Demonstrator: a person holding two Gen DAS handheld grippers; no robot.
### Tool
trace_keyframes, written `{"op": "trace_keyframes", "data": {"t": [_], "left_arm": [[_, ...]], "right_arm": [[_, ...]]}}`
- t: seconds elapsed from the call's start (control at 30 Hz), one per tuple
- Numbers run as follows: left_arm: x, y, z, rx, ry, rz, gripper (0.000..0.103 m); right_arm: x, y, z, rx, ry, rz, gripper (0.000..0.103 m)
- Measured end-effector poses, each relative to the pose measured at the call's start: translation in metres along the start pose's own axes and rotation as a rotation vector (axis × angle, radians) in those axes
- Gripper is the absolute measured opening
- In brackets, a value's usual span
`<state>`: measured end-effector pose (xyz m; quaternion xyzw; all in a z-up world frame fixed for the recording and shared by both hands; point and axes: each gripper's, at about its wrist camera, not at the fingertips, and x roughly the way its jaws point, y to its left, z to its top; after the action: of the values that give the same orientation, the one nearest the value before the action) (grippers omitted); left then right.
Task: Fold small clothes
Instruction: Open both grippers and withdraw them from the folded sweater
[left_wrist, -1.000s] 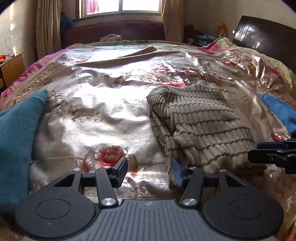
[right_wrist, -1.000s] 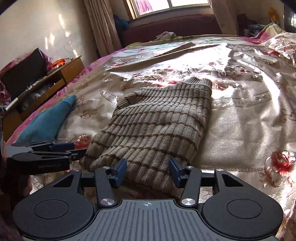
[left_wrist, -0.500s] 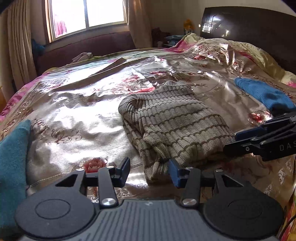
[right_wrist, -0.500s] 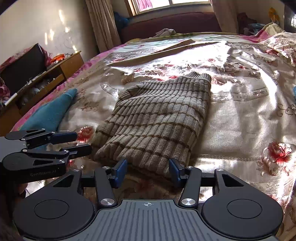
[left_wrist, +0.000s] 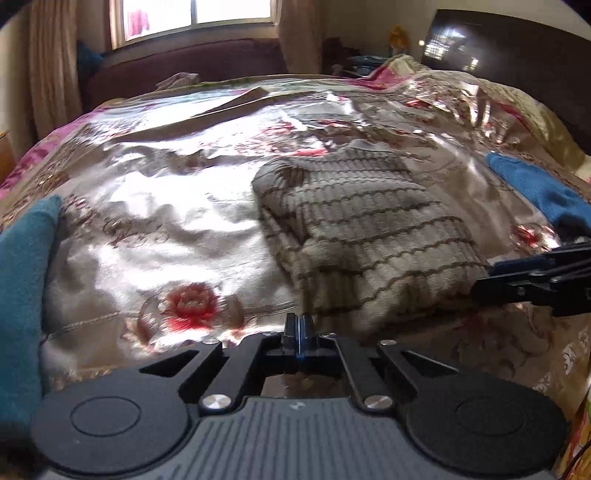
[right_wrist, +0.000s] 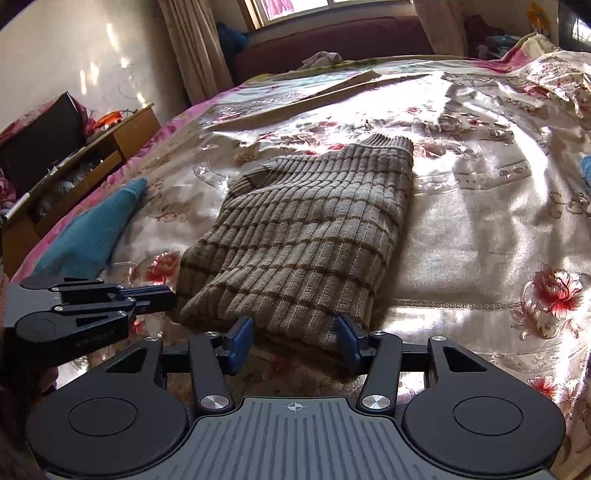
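Note:
A folded beige ribbed sweater with brown stripes (left_wrist: 369, 236) (right_wrist: 306, 236) lies on the floral bedspread (left_wrist: 155, 206). My left gripper (left_wrist: 298, 328) is shut with its pads together, at the sweater's near left corner; nothing shows between the pads. It also shows at the left of the right wrist view (right_wrist: 162, 295), beside the sweater's hem. My right gripper (right_wrist: 293, 338) is open, its blue pads straddling the sweater's near hem. It also shows at the right of the left wrist view (left_wrist: 491, 280).
A teal cloth (left_wrist: 22, 295) (right_wrist: 92, 229) lies at the left. A blue cloth (left_wrist: 535, 188) lies at the right. A wooden cabinet (right_wrist: 74, 158) stands left of the bed. A dark headboard (left_wrist: 517, 62) rises at the right, a window (left_wrist: 195, 14) at the far end.
My left gripper has shut; it was open half a second ago. The right gripper stays open and has crept slightly closer to the sweater's hem.

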<state>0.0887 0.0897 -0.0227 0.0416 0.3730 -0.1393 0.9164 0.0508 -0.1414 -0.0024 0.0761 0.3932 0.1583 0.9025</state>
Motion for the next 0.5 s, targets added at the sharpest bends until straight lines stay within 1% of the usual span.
{"op": "trace_keyframes", "data": {"t": [0.1,0.17,0.23,0.3,0.37,0.43,0.5], "left_arm": [[0.004,0.018,-0.007,-0.109,0.035,0.004,0.008],[-0.003,0.019,-0.006,-0.129,0.002,-0.003,0.008],[-0.013,0.017,-0.001,-0.139,-0.041,-0.043,0.008],[-0.021,0.009,0.004,-0.119,-0.067,-0.091,0.008],[-0.021,-0.001,0.008,-0.069,-0.06,-0.112,0.009],[-0.014,-0.011,0.009,-0.018,-0.03,-0.102,0.01],[-0.003,-0.016,0.008,0.01,0.003,-0.079,0.01]], "right_arm": [[0.002,-0.003,0.0,0.008,0.003,-0.001,0.048],[0.003,-0.003,-0.001,0.008,0.006,-0.003,0.048],[0.002,-0.002,0.0,0.006,0.004,-0.002,0.048],[0.001,-0.001,0.0,0.003,0.002,-0.001,0.048],[0.001,-0.001,0.0,0.004,0.002,0.001,0.048],[0.0,0.0,0.0,0.003,0.004,0.002,0.048],[-0.001,0.0,-0.001,0.003,0.002,0.006,0.048]]}}
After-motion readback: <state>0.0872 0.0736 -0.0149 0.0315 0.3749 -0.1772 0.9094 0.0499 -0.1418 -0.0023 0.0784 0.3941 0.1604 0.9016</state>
